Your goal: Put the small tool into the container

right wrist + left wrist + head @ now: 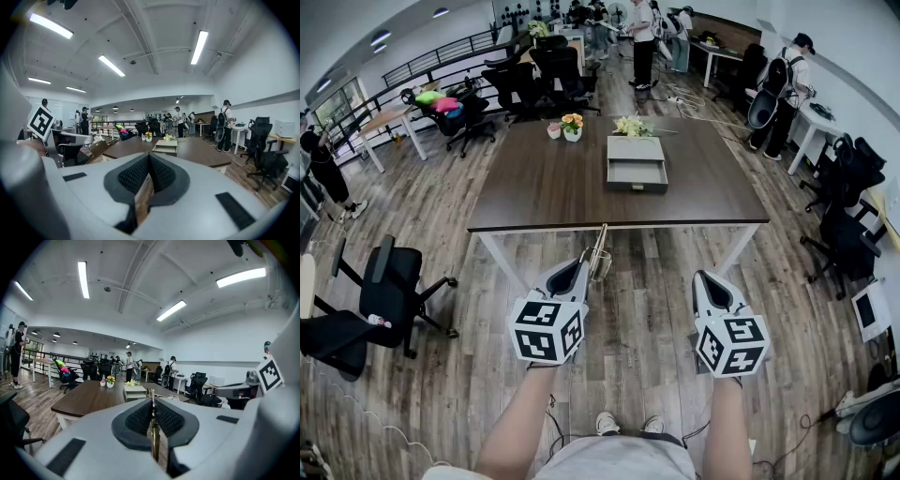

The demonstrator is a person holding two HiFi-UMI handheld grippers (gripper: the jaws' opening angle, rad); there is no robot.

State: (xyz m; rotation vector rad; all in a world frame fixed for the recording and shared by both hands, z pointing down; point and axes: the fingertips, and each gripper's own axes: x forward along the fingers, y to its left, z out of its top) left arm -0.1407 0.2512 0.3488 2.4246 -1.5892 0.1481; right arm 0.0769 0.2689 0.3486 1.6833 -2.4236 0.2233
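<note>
The container is a grey open drawer box (636, 164) on the far half of the dark wooden table (553, 187). It also shows in the left gripper view (135, 391) and the right gripper view (166, 146). My left gripper (584, 267) hangs over the floor just before the table's near edge. It is shut on a thin brass-coloured metal tool (599, 251), which sticks out past the jaws toward the table. In the left gripper view the tool (153, 427) is pinched between the pads of the left gripper (153, 416). My right gripper (705, 277) is shut and empty (149, 161), level with the left.
Two small flower pots (572, 125) and a yellow bouquet (630, 125) stand at the table's far edge. A black office chair (389, 291) is on the left and more chairs (848, 225) on the right. People stand at desks in the background.
</note>
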